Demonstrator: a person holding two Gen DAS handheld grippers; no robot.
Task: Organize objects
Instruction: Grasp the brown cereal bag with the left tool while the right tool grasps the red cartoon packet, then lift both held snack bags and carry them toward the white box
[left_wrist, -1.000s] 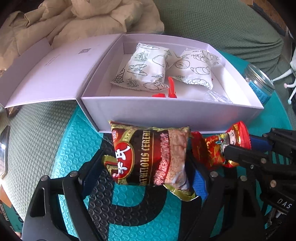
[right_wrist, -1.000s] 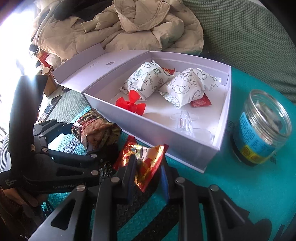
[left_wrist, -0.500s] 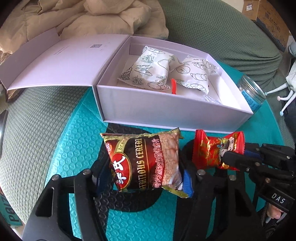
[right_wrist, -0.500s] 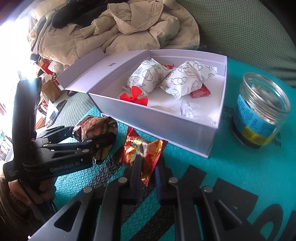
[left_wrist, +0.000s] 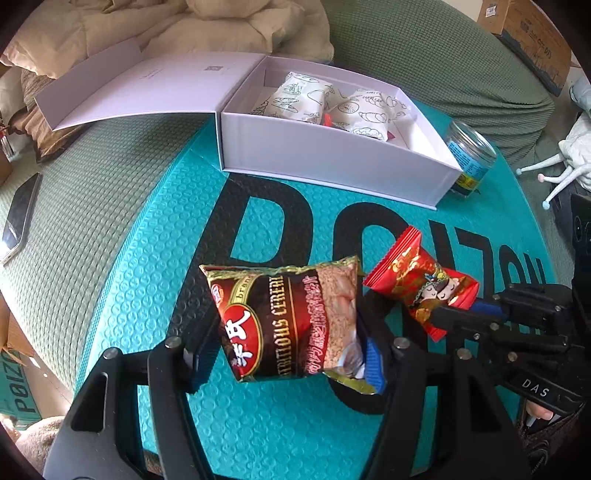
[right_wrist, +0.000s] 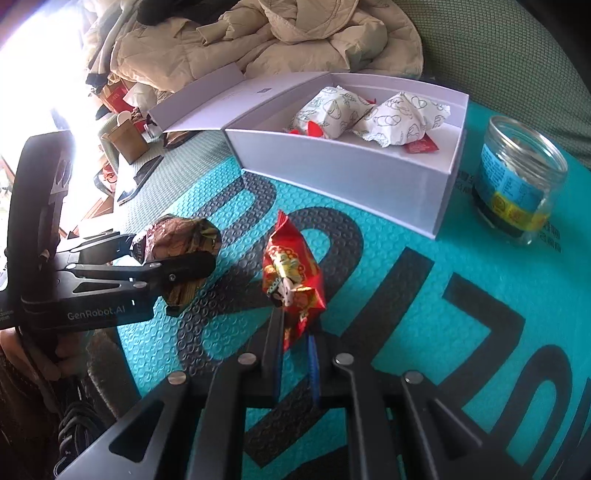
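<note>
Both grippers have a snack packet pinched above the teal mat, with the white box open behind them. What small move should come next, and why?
Probably carry the cereal packet in the left gripper forward over the white box's near wall. Both packets are clamped and off the mat, and bare floor shows beside the two white pouches.

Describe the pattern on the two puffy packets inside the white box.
Black line drawings of breads on white packets; clearest in the right wrist view.

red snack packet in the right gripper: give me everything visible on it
The red snack packet is a small glossy foil pillow pack with crimped ends, printed with gold patterns and a cartoon figure. It looks puffed and unopened. The right gripper is shut on its lower crimped end, holding it clear above the teal mat, tilted, free end toward the white box. In the left wrist view it sits close beside the cereal packet; whether they touch is unclear.
</note>
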